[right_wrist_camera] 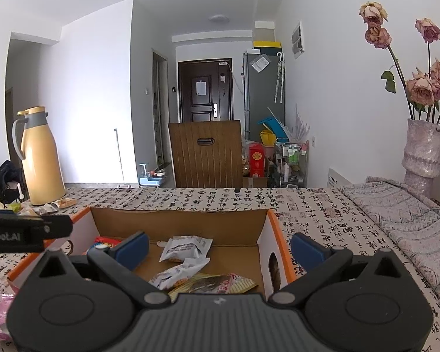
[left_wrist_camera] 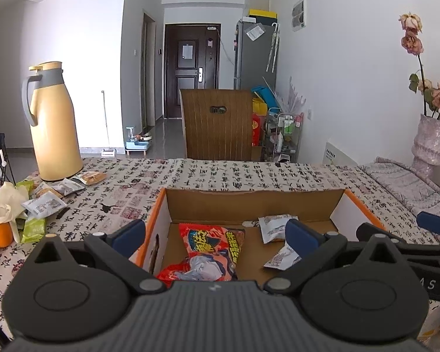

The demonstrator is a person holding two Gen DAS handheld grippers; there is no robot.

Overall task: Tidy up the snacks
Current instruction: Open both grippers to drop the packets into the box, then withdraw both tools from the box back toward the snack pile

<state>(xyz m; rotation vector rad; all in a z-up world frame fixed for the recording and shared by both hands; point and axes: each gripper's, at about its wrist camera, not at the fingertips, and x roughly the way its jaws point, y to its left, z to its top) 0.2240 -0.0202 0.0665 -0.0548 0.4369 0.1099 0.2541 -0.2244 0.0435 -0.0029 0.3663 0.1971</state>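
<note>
An open cardboard box with orange rim (left_wrist_camera: 158, 202) (right_wrist_camera: 274, 223) sits on the patterned table. Inside lie a red snack bag (left_wrist_camera: 211, 249), white packets (left_wrist_camera: 274, 227) (right_wrist_camera: 184, 248) and a yellowish packet (right_wrist_camera: 217, 286). My left gripper (left_wrist_camera: 215, 236) is open and empty, hovering over the box's left half. My right gripper (right_wrist_camera: 220, 250) is open and empty over the box's right side, one finger inside and one outside the wall. More snack packets (left_wrist_camera: 47, 202) lie loose at the table's left.
A yellow thermos jug (left_wrist_camera: 54, 123) stands at the back left by the loose snacks. Oranges (left_wrist_camera: 0, 234) lie at the left edge. A vase of dried roses (right_wrist_camera: 422, 146) and a folded cloth (right_wrist_camera: 402, 214) are at right. A wooden chair (left_wrist_camera: 217, 123) stands behind the table.
</note>
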